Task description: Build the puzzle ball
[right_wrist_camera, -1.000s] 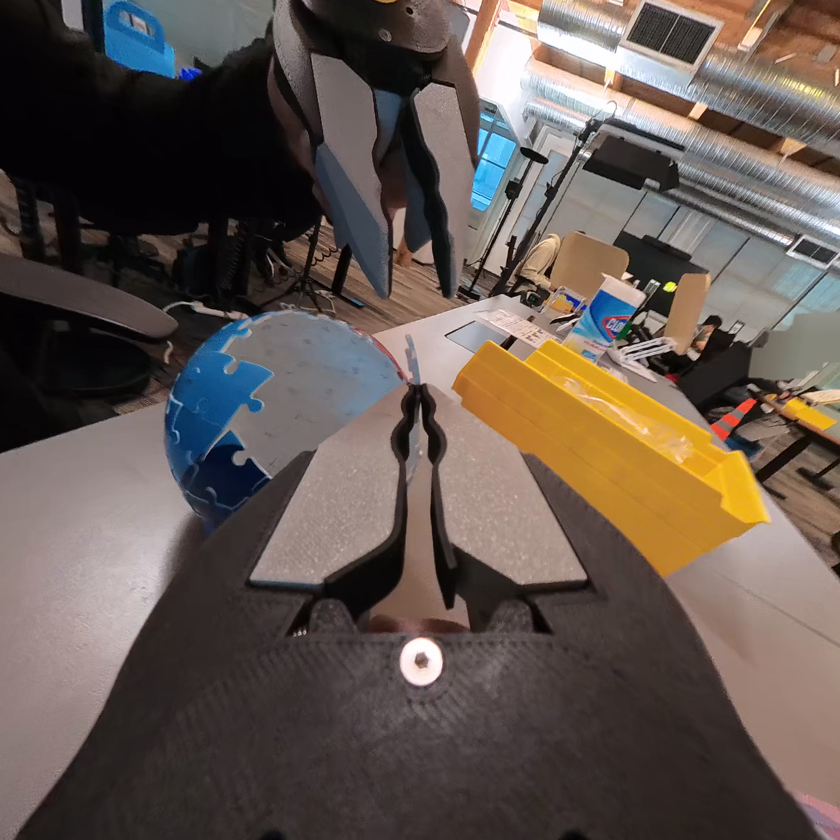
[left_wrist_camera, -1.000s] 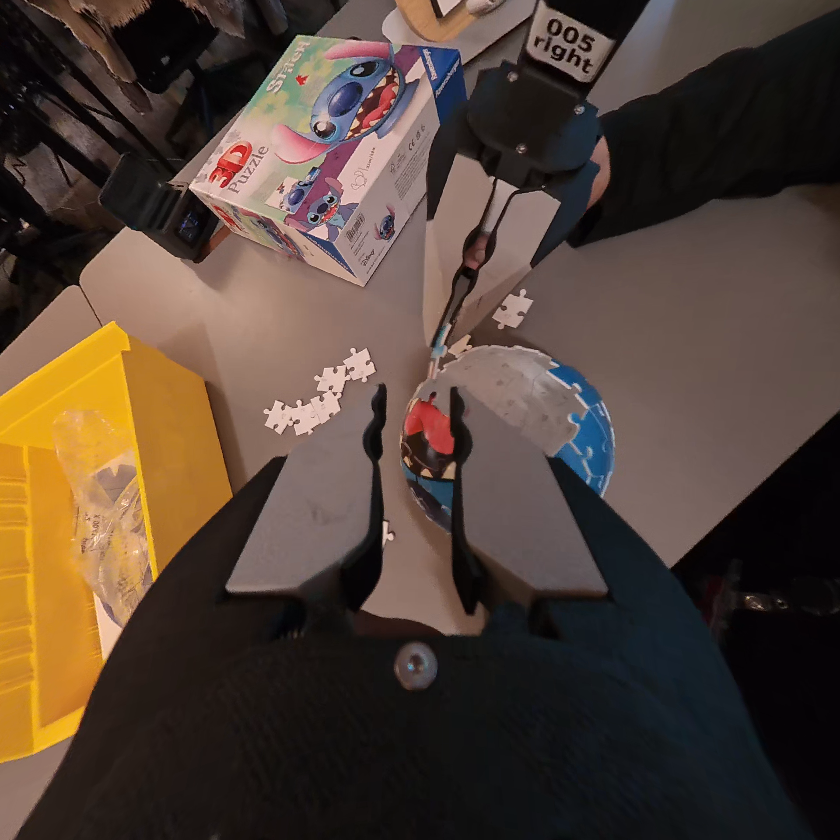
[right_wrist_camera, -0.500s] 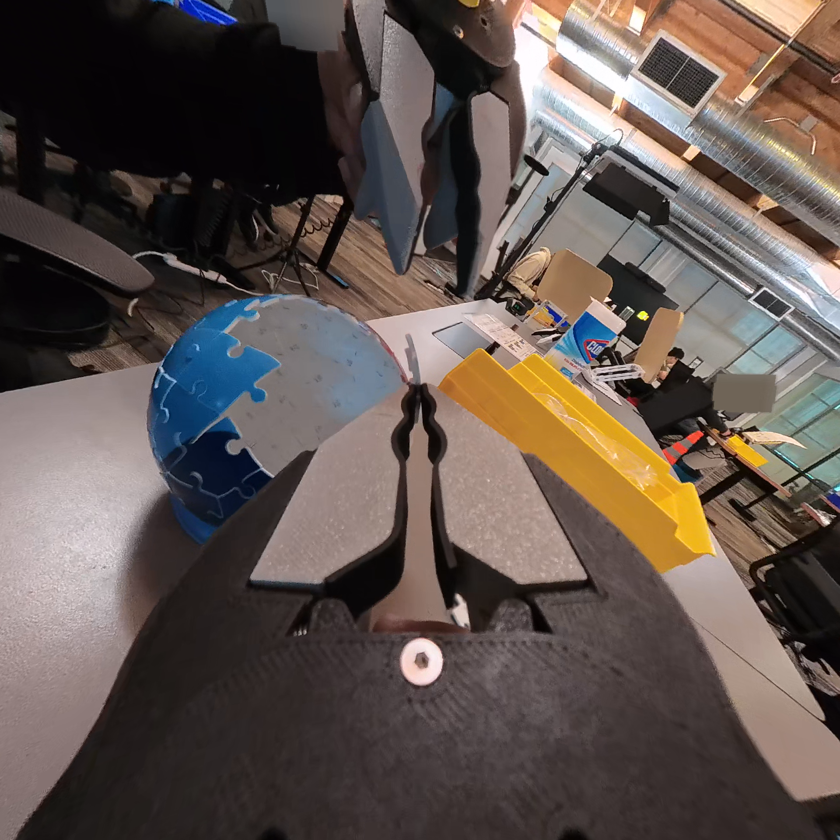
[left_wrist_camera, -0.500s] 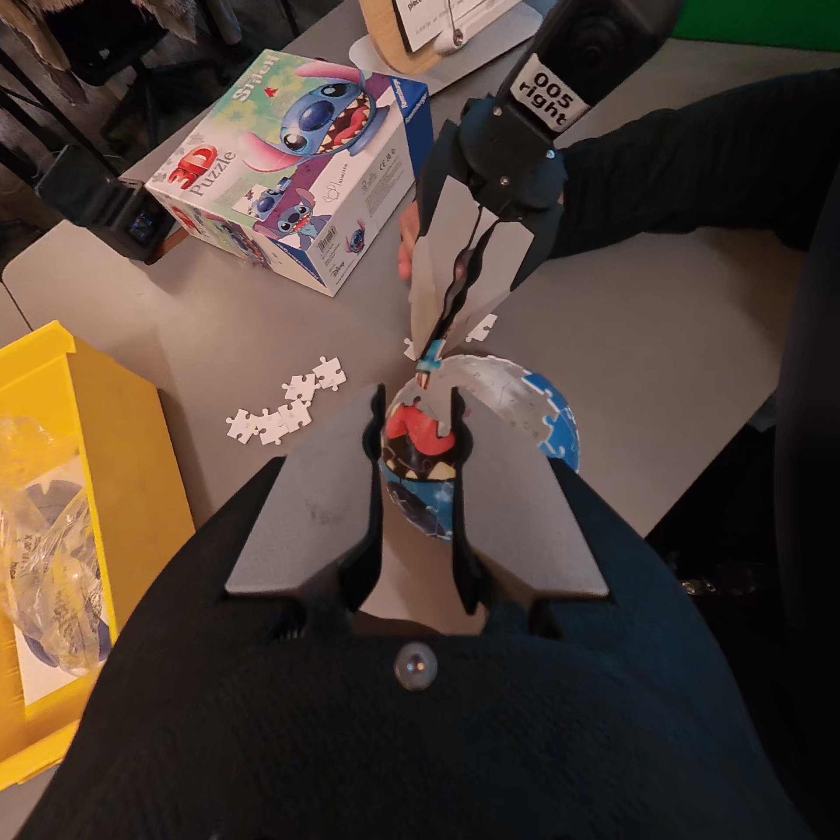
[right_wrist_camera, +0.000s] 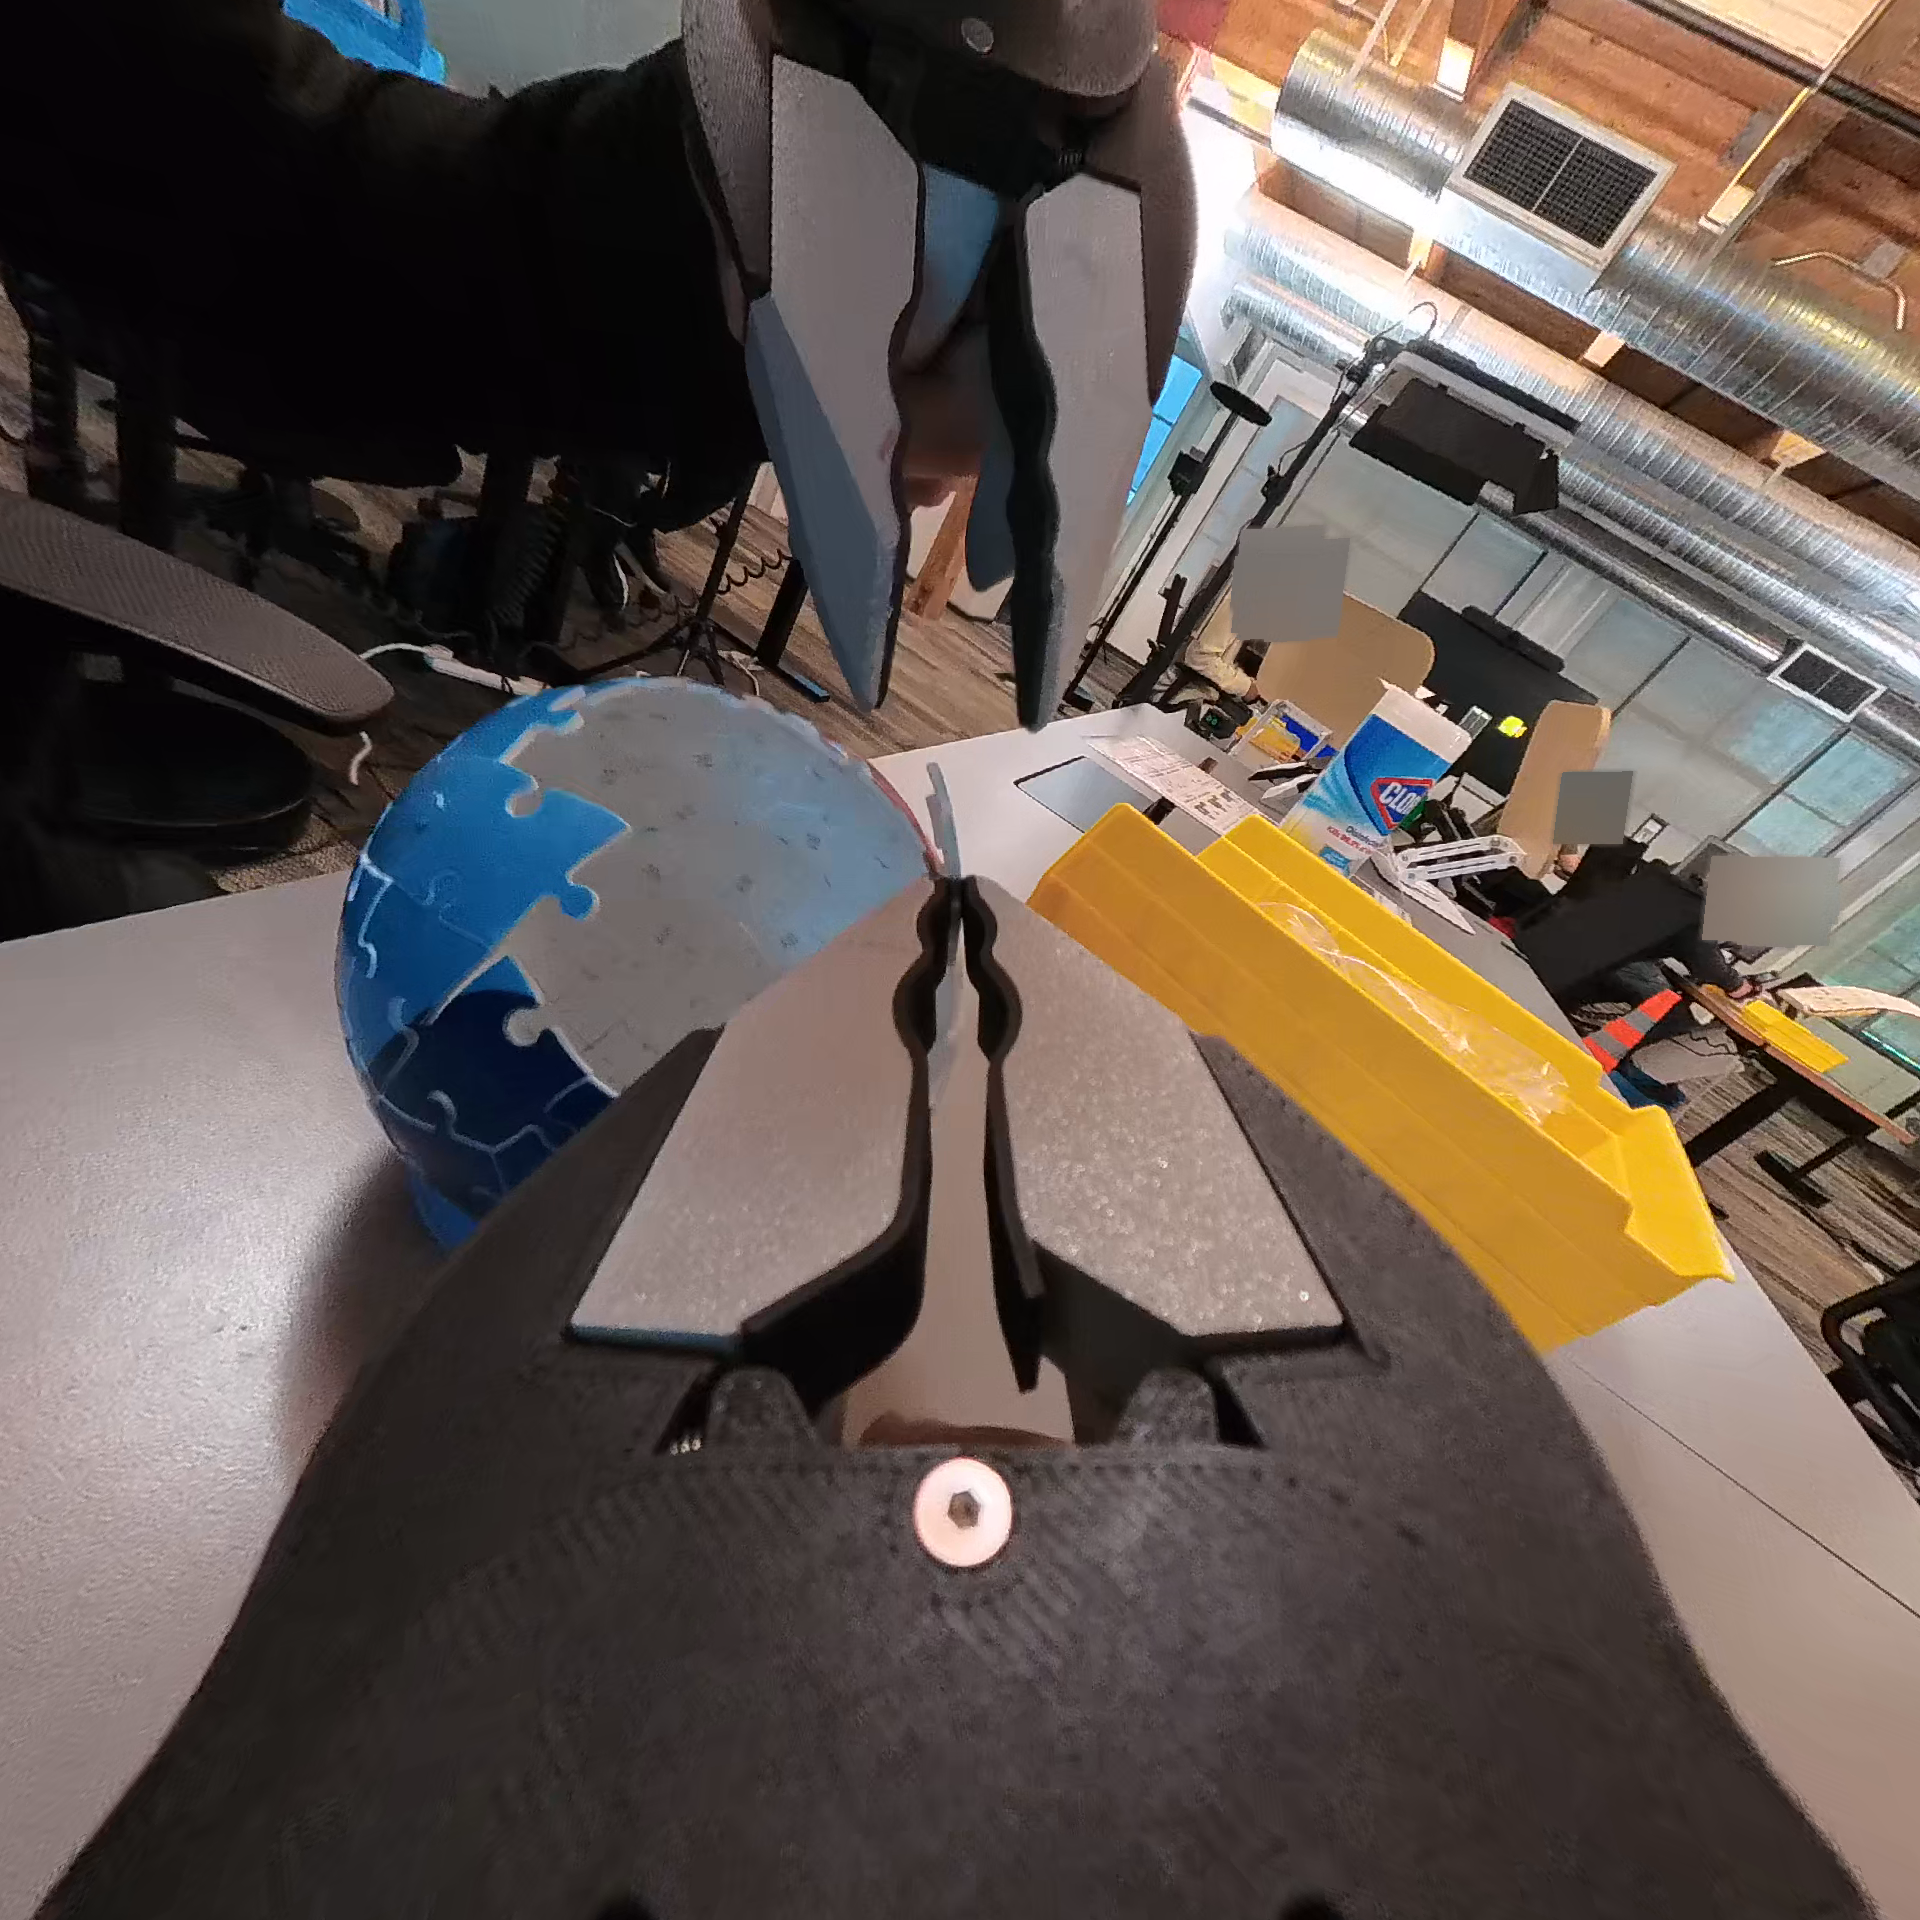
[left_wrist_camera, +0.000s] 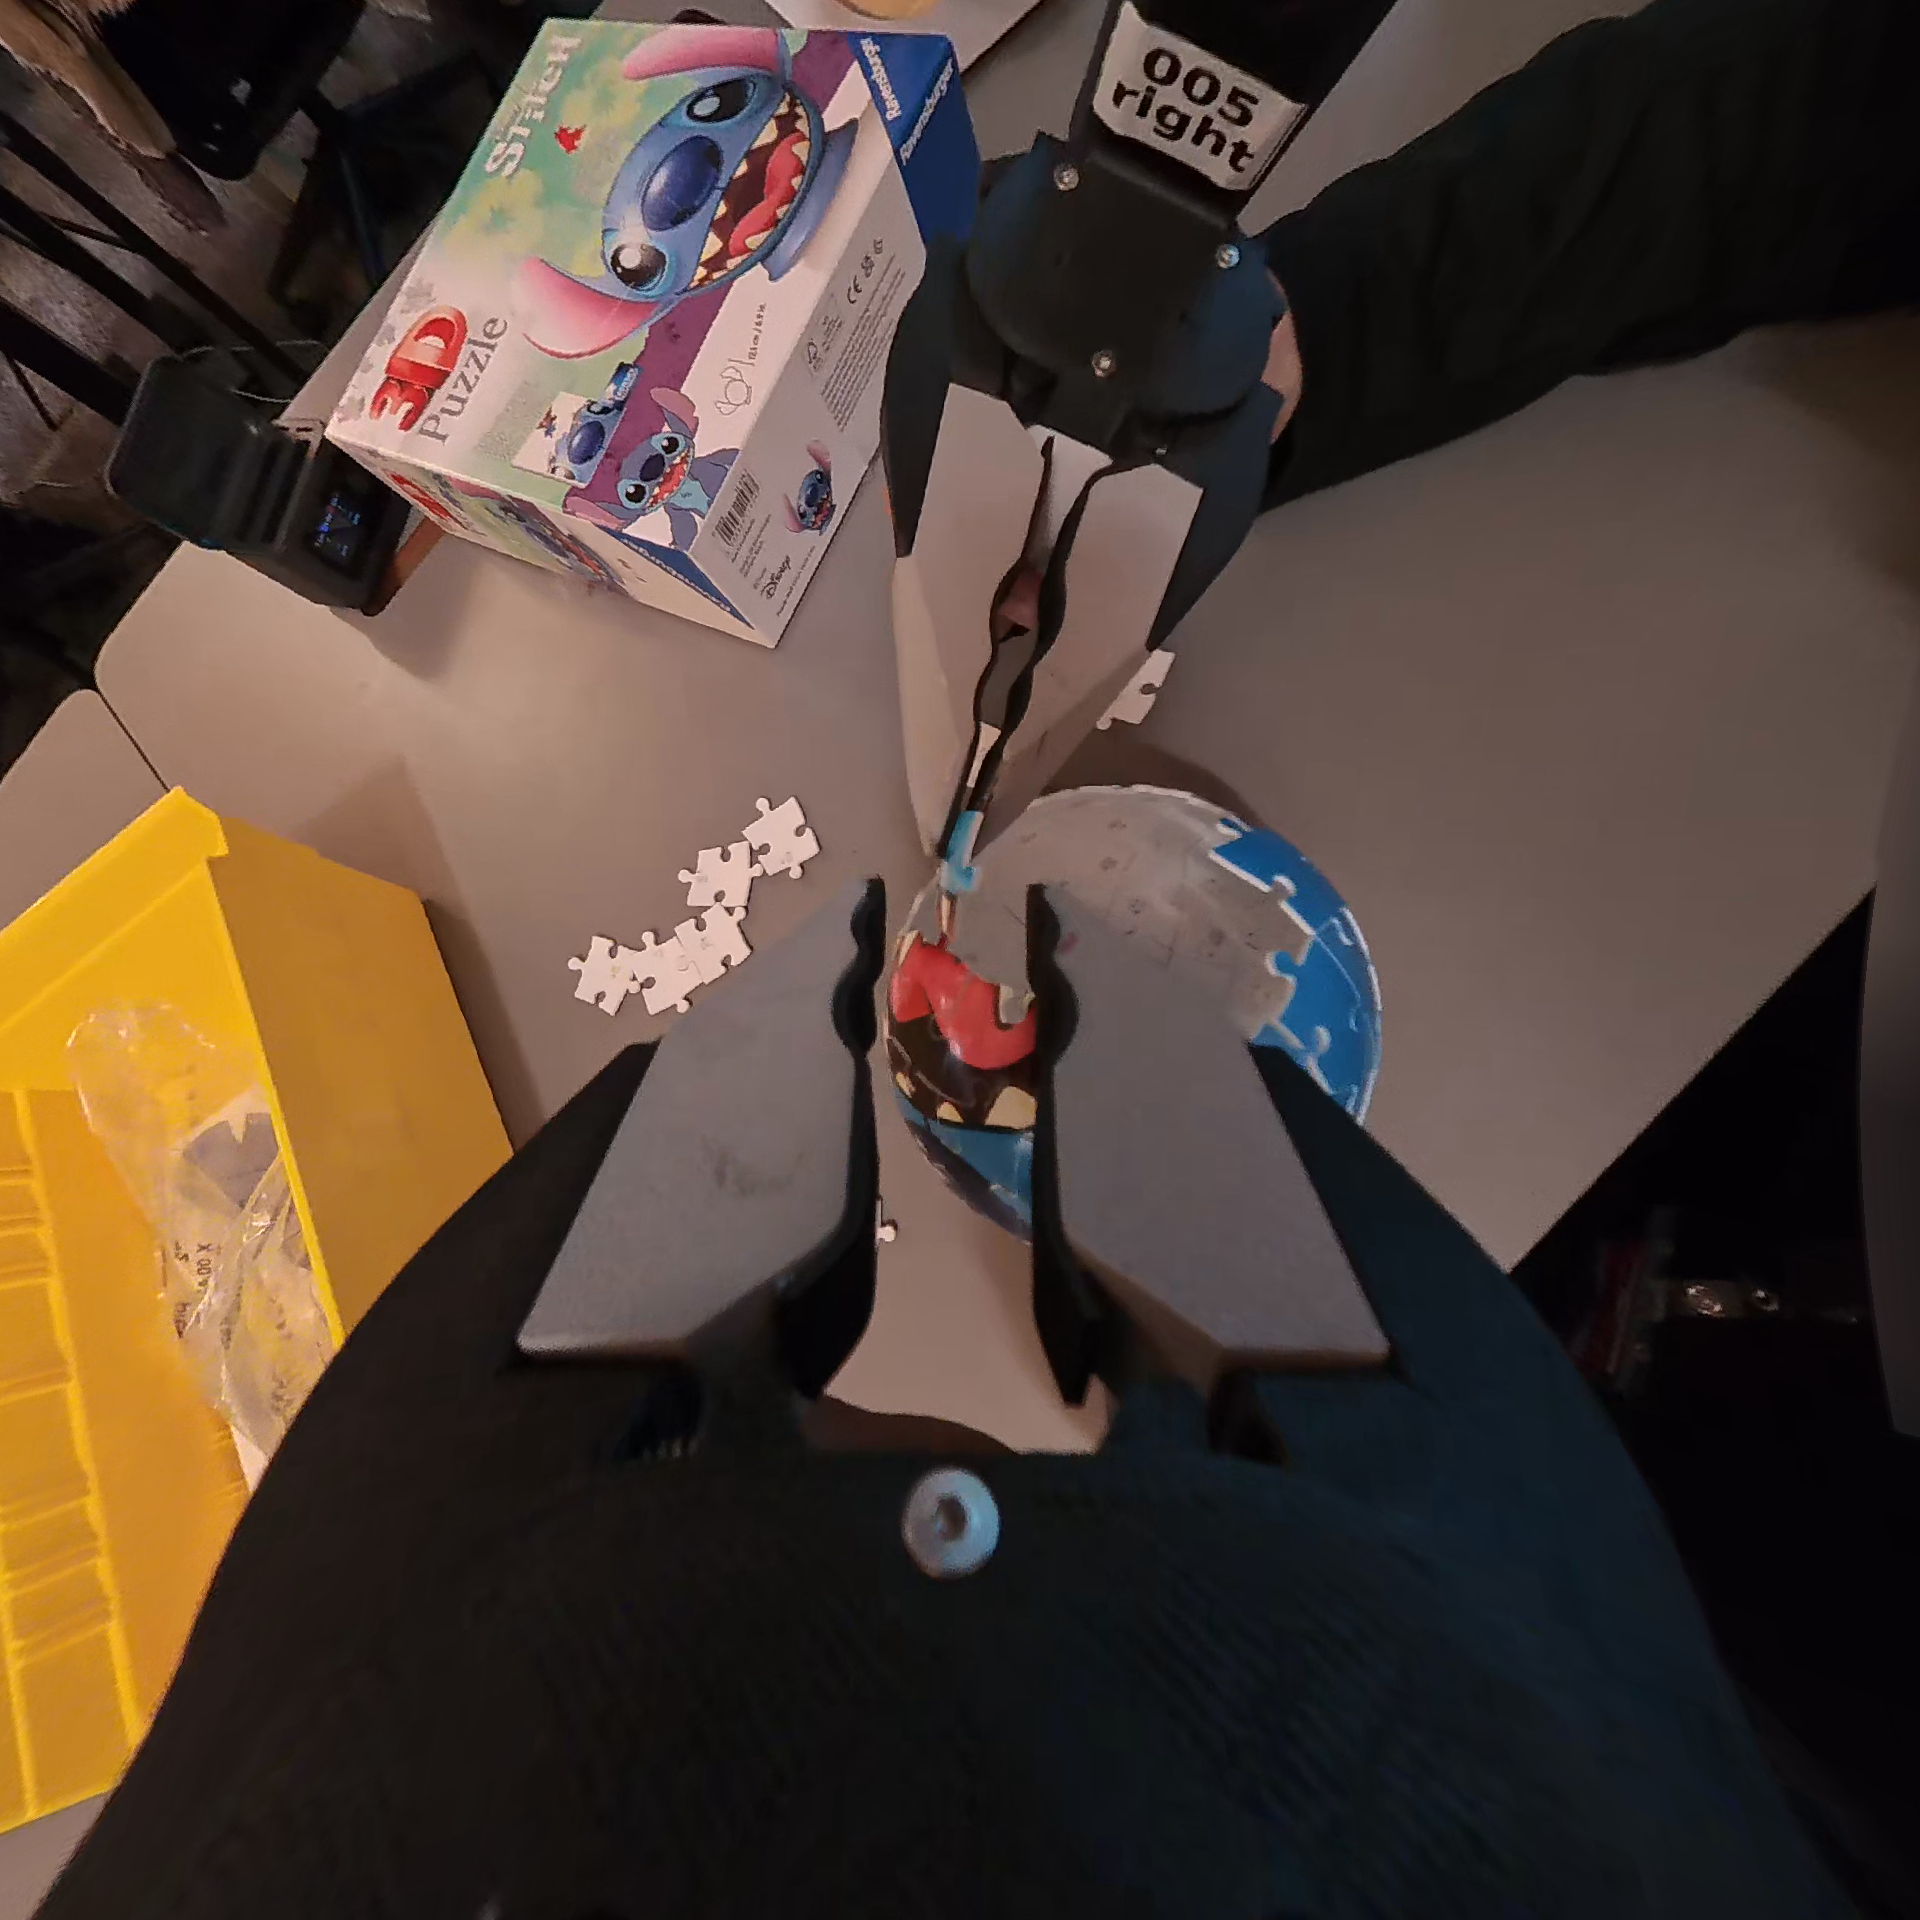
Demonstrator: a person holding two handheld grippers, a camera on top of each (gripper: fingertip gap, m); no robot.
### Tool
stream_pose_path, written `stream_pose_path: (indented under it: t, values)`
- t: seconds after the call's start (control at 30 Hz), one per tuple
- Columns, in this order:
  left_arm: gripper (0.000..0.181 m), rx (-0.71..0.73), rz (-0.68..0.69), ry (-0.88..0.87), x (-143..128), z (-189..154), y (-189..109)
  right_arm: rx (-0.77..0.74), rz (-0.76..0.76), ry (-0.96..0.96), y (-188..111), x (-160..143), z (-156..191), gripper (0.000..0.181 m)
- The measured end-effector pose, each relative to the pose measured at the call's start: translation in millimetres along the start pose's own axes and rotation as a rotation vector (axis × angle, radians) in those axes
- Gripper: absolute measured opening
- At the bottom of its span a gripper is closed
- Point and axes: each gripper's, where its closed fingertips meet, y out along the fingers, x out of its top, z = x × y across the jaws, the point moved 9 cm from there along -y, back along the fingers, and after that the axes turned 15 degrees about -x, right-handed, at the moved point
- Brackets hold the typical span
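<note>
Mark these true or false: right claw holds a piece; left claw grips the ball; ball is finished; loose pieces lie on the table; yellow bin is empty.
1. The right claw is shut on a piece. True.
2. The left claw grips the ball. False: it is open, above it.
3. The ball is finished. False: part is missing.
4. Loose pieces lie on the table. True.
5. The bin is empty. False: a plastic bag lies inside.

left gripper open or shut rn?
Open. In the left wrist view the left gripper has a clear gap between its fingers, hovering above the puzzle ball and gripping nothing.
</note>
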Motion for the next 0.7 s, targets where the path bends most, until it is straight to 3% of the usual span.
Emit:
stream_pose_path:
  t: [0.7]
  values:
    - [0.025, 0.011, -0.010, -0.017, -9.0, 3.7, -2.5, 0.001, -0.008, 0.004, -4.4, -6.3, -1.6, 0.000]
